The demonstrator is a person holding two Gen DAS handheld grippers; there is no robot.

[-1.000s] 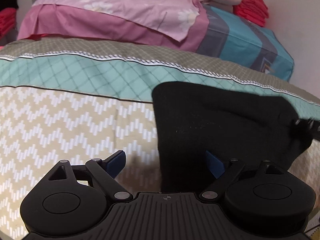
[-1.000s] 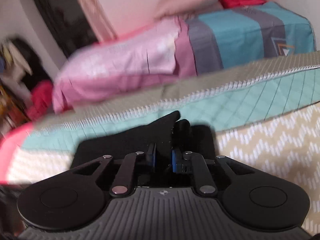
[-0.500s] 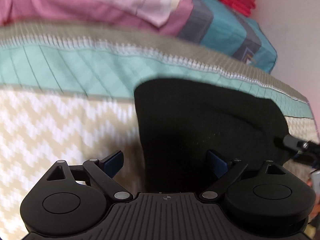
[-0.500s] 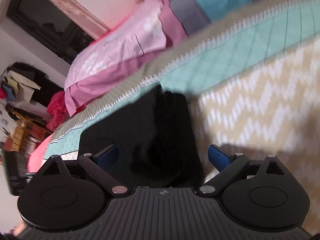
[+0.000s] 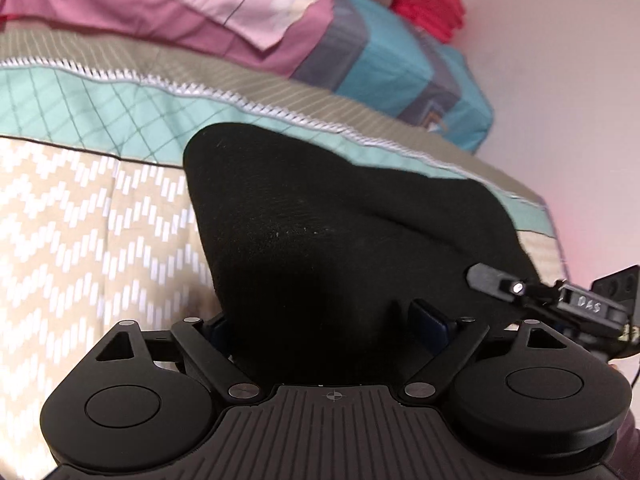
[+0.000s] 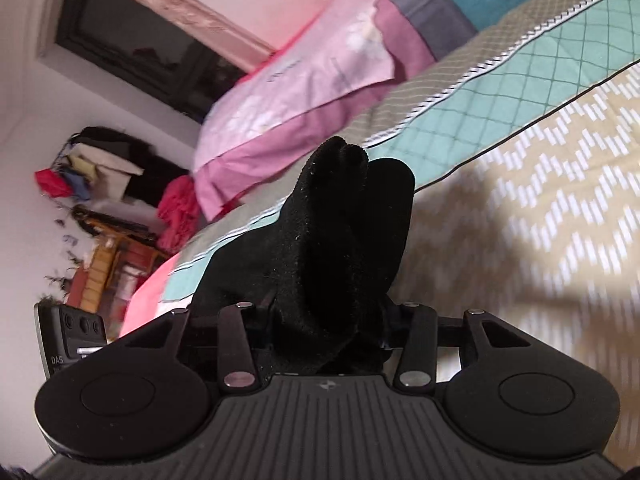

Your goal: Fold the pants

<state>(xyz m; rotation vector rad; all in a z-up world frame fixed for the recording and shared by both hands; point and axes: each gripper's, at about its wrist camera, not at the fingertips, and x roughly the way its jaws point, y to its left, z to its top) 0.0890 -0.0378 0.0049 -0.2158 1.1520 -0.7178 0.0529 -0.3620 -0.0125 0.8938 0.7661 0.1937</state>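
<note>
Holding the black pants (image 5: 340, 240) from two sides, above the near part of a patterned bedspread (image 5: 80, 220). In the left wrist view, left gripper (image 5: 320, 324) standing with jaws fairly wide, thick cloth filling the gap between them; blue pad at right (image 5: 428, 316) visible beside the cloth, but cannot tell whether the pads really press. In the right wrist view, right gripper (image 6: 332, 320) closing now, a bunched fold of the pants (image 6: 340, 232) rising up between the jaws; pads hidden behind the fabric, so apparently gripping, probably to gather the layers for the next fold. Lifted like this likely to carry one half over the other without dragging on the bed. Far behind: pink pillow (image 5: 180, 4), teal and grey pillow (image 5: 400, 64), red folded cloth (image 5: 432, 4). Readable writing: only "DAS" on the other gripper's side, seen upside down at right in the left view (image 5: 588, 304) and at left in the right view (image 6: 58, 360). No brand on the pants visible.
</note>
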